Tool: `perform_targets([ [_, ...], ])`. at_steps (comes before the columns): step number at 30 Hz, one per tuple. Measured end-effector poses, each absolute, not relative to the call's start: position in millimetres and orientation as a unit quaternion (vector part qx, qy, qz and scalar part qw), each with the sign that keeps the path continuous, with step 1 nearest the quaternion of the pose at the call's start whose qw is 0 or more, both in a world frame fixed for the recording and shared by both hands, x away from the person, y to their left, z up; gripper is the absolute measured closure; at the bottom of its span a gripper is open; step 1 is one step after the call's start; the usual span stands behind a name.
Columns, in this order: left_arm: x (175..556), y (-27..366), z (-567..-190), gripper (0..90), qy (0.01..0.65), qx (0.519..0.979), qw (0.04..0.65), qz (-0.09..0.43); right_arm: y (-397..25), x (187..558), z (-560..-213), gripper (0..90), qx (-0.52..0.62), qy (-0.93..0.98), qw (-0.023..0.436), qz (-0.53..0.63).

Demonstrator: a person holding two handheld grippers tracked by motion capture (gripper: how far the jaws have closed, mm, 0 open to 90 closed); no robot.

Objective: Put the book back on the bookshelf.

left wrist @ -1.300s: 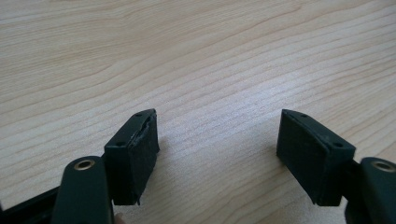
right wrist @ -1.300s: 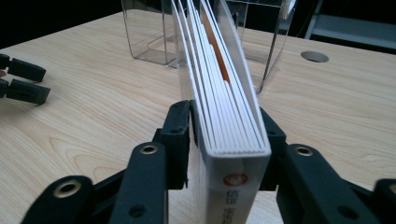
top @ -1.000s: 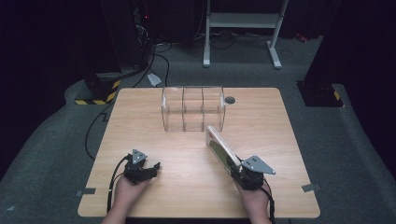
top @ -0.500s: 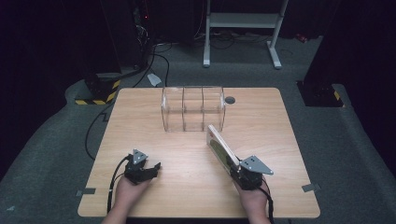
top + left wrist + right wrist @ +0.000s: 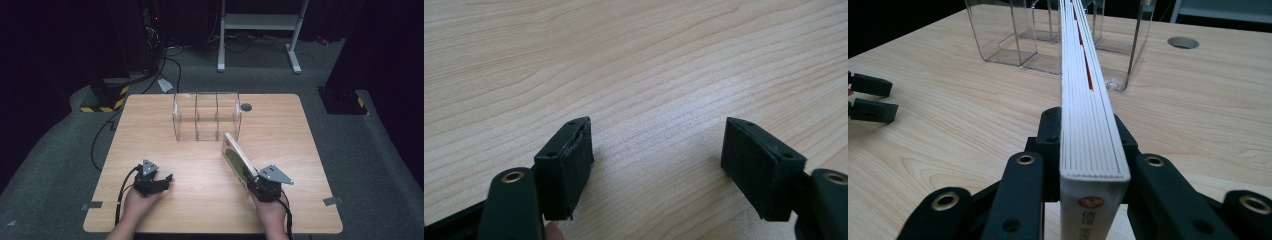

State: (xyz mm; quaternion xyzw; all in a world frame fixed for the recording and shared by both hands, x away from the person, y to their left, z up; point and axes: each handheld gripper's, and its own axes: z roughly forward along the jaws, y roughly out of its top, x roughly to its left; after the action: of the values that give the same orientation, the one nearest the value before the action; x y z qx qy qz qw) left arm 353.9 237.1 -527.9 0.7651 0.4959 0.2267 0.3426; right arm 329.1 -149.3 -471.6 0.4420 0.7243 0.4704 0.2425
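My right gripper [image 5: 254,180] is shut on a thin book [image 5: 238,158], held on edge and pointing up-left toward a clear plastic divider box [image 5: 206,116] at the table's back middle. In the right gripper view the book's white page edges [image 5: 1087,100] run straight ahead between the jaws toward the clear box [image 5: 1058,35]. My left gripper [image 5: 167,178] rests near the front left of the table, open, with bare wood between its black pads [image 5: 571,167]. That same gripper [image 5: 870,97] appears at the left edge of the right gripper view.
The wooden table [image 5: 150,130] has a round cable hole [image 5: 245,107] right of the clear box. Beyond its far edge stand a white metal frame [image 5: 260,22] and cables on dark carpet. A yellow-black striped block [image 5: 102,105] lies off the back left corner.
The right gripper and the book have edged slightly forward toward the clear box. The left gripper has stayed put.
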Motion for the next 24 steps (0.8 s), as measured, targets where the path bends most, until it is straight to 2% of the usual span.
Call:
perform_targets([
  [15, 352.5, 236.0, -528.2, 28.7, 0.499, 0.762, 0.344, 0.229, -135.1, 322.0, -470.6, 75.3, 0.420, 0.741, 0.279, 0.444],
  [20, 352.2, 235.5, -527.9, 28.9, 0.499, 0.763, 0.341, 0.229, -140.6, 316.2, -469.3, 75.5, 0.421, 0.729, 0.279, 0.463],
  [24, 352.2, 235.5, -527.9, 28.9, 0.499, 0.763, 0.341, 0.229, -145.1, 319.7, -469.4, 75.5, 0.436, 0.719, 0.260, 0.475],
])
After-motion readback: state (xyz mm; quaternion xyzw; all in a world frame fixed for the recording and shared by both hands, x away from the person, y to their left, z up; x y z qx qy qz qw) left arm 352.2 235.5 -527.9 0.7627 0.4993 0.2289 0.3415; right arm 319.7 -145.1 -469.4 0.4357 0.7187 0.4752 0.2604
